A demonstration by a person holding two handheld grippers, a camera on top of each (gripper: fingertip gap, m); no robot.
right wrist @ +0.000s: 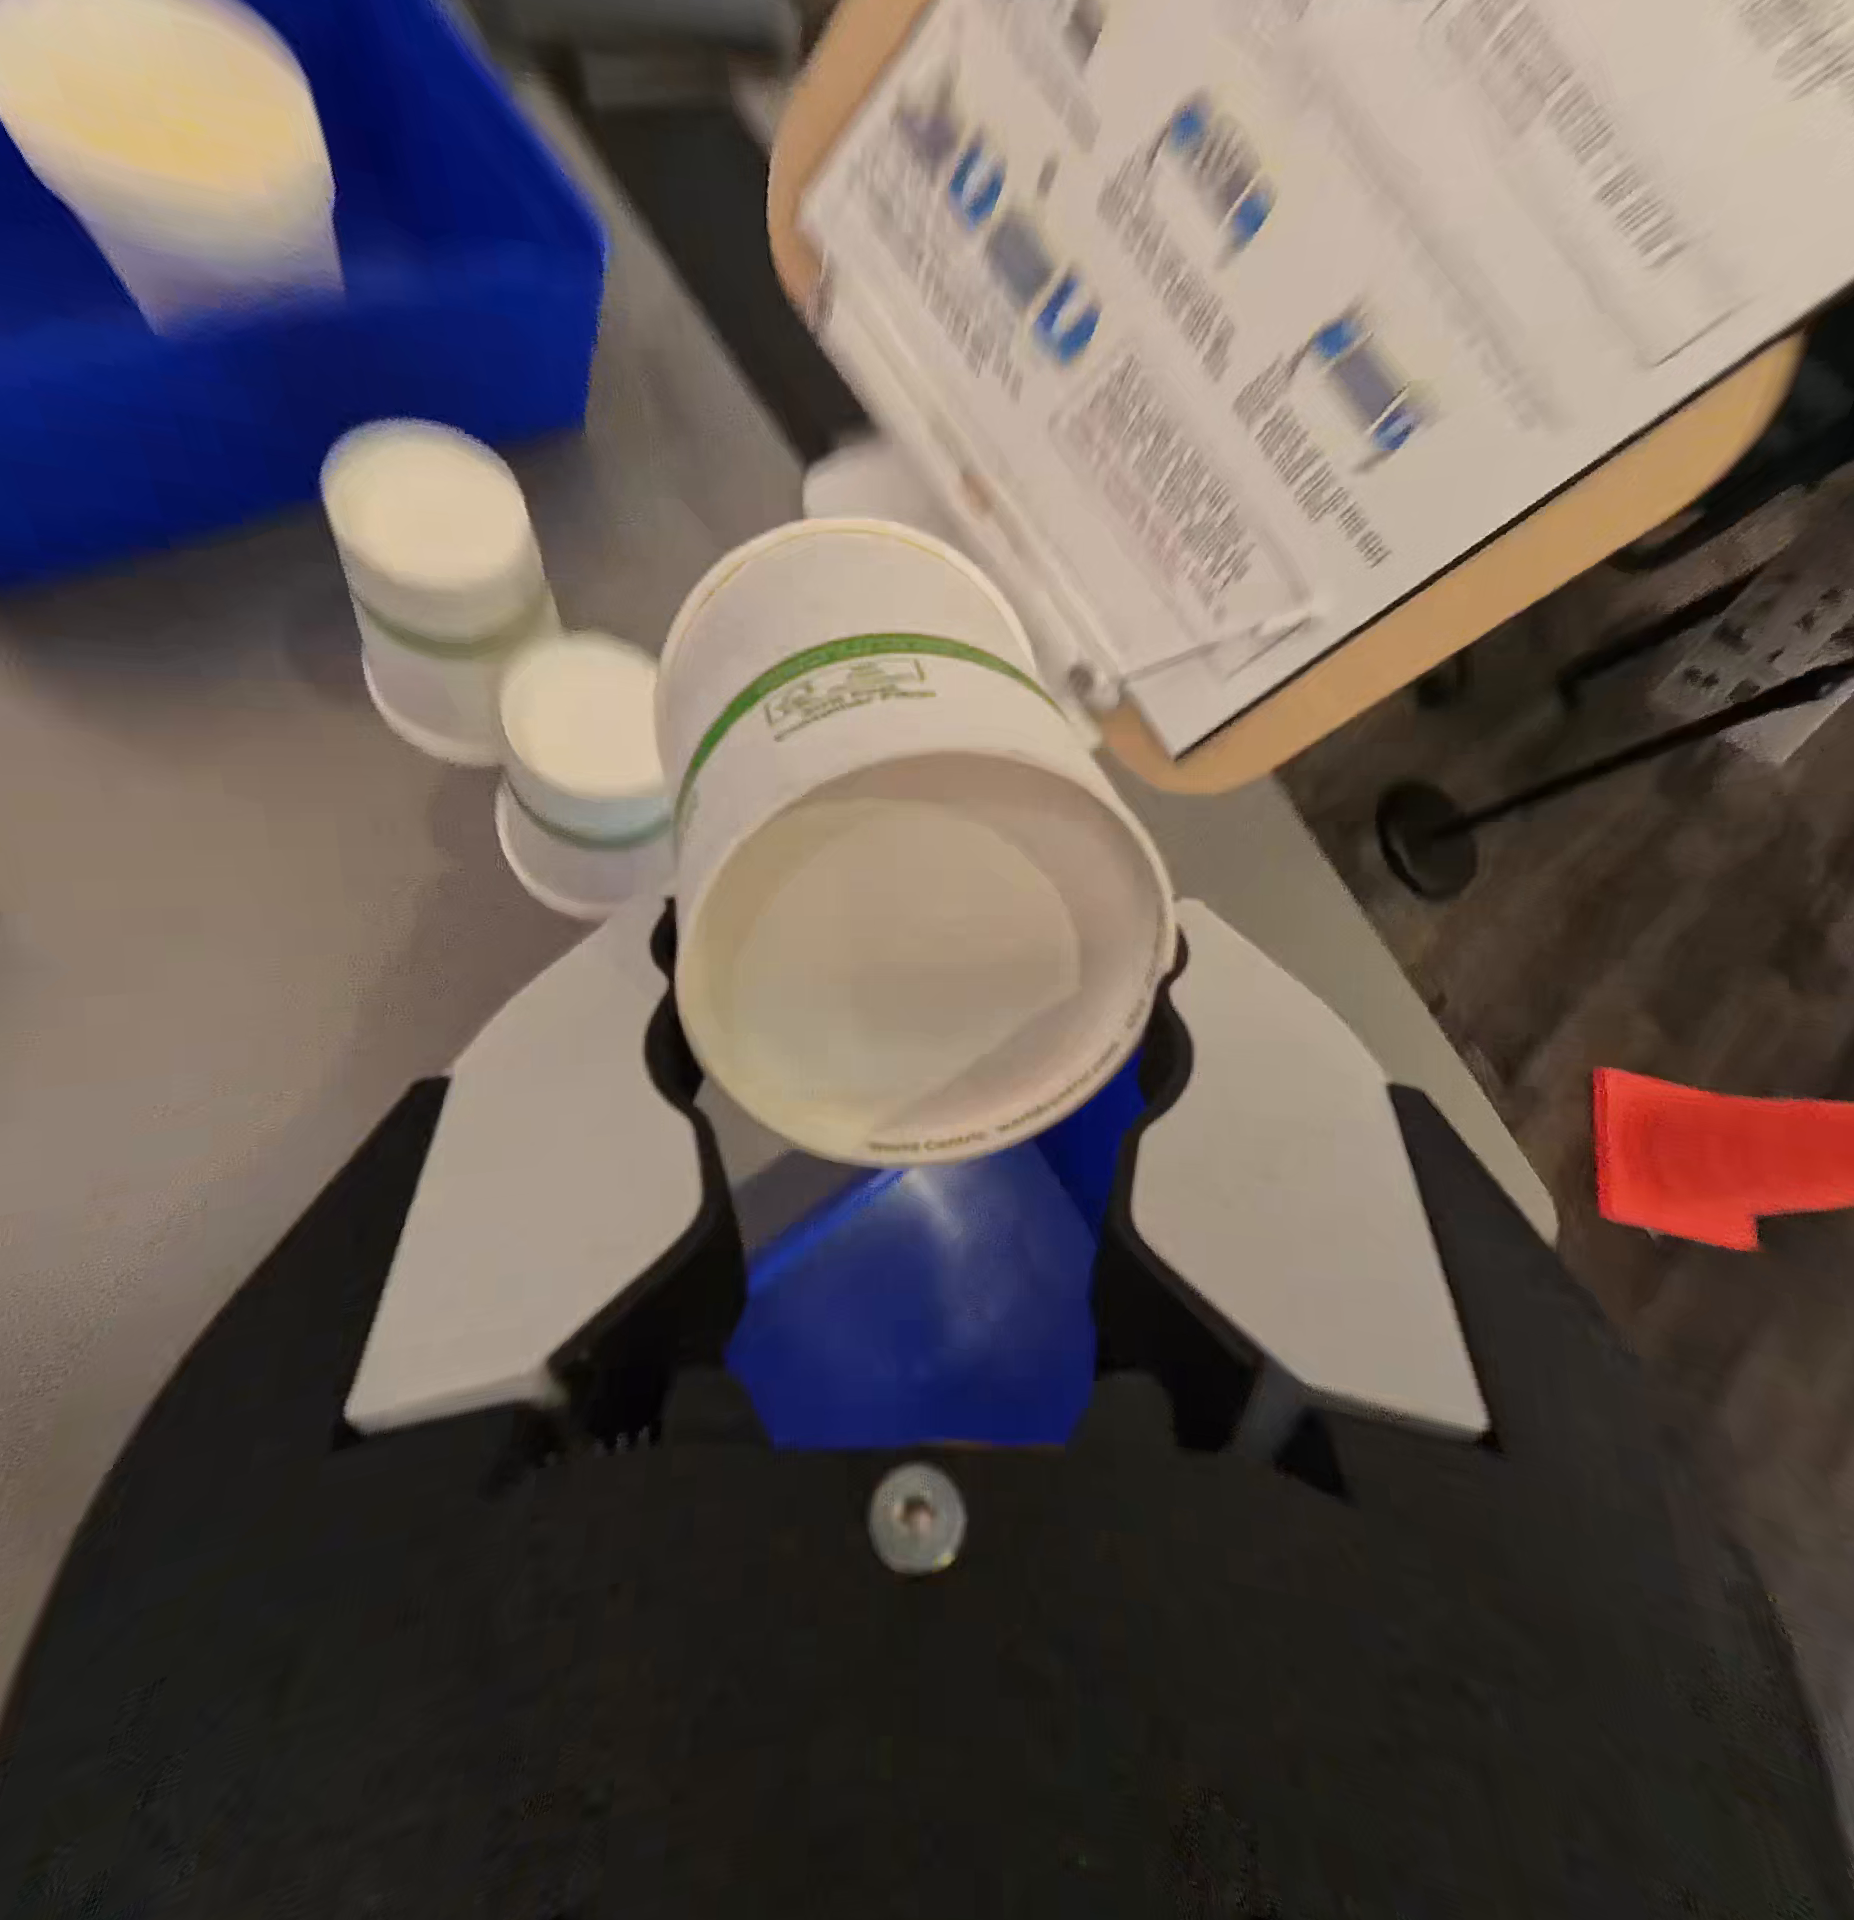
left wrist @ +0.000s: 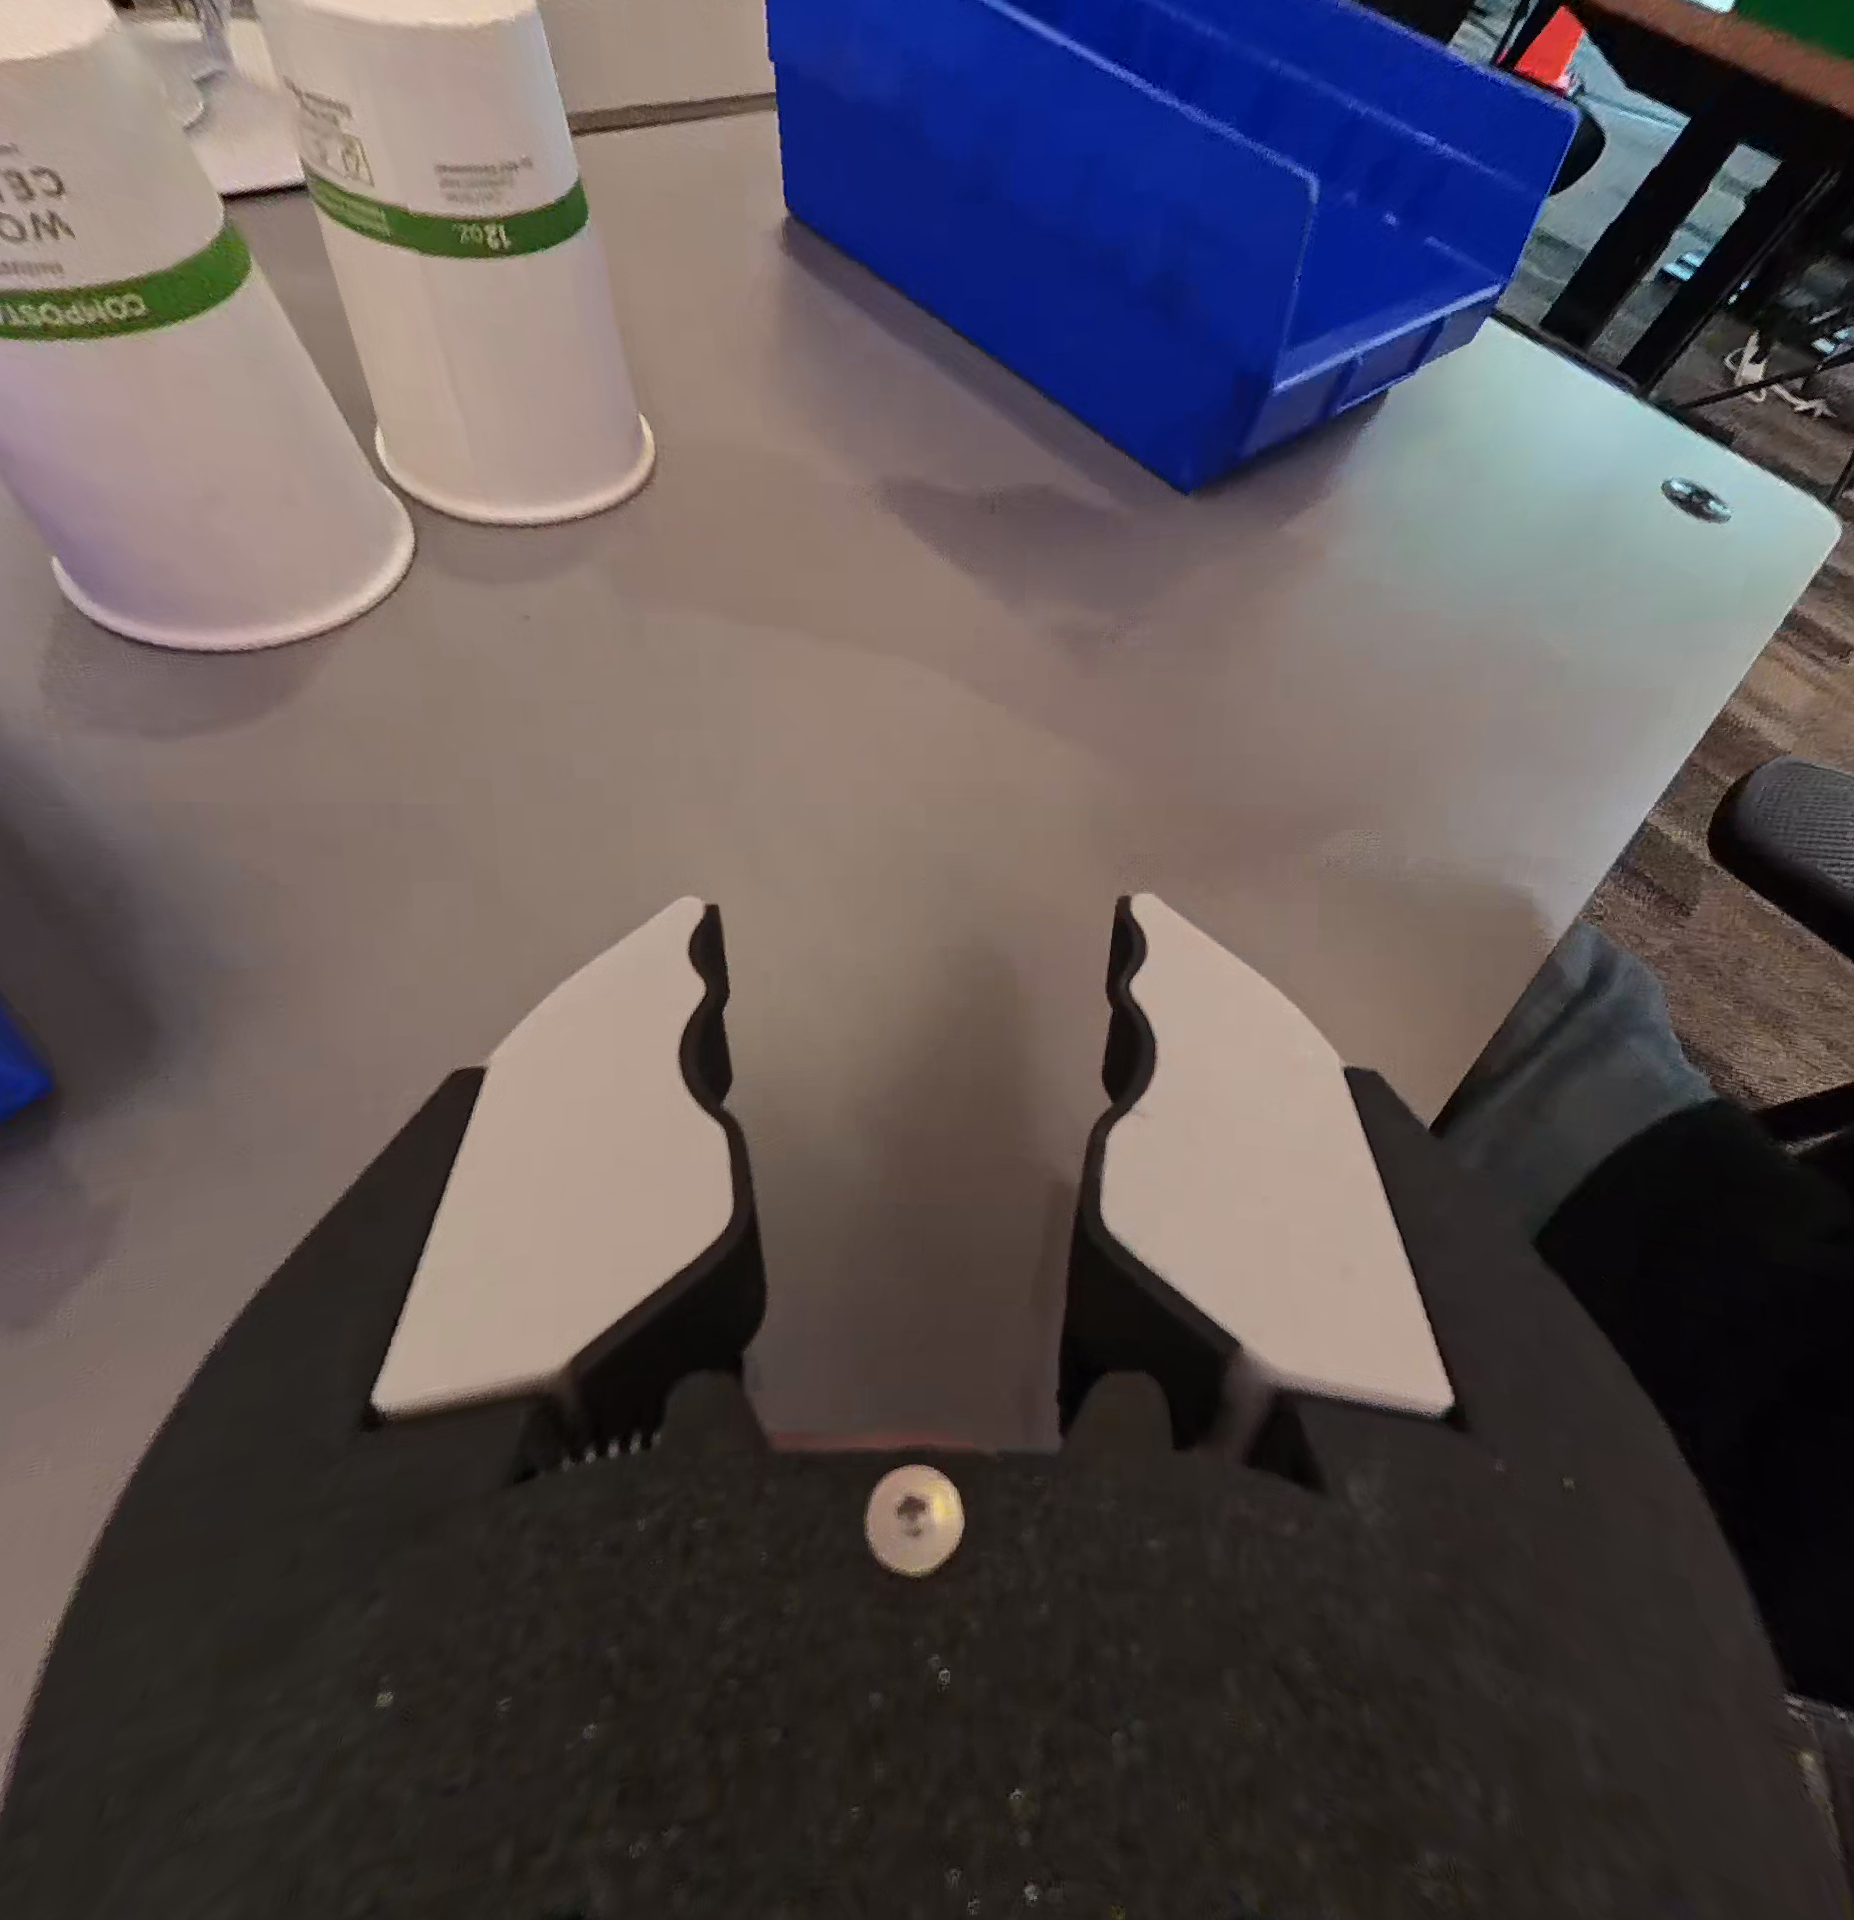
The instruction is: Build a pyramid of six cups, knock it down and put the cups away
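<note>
Build step, base row: right tool (right wrist: 918, 977) clamps a cup (right wrist: 902, 862); left tool (left wrist: 918, 1039) hangs wide, empty. Next, judged: seat it upside-down beside two standing cups (right wrist: 507, 665), frame left.

The left wrist view looks forward and down from low above the table (left wrist: 902, 675), two upturned cups (left wrist: 466, 260) far left, a blue bin (left wrist: 1058, 229) far right. The right wrist view looks steeply down from higher, sharing those cups (right wrist: 435, 582) and table.
</note>
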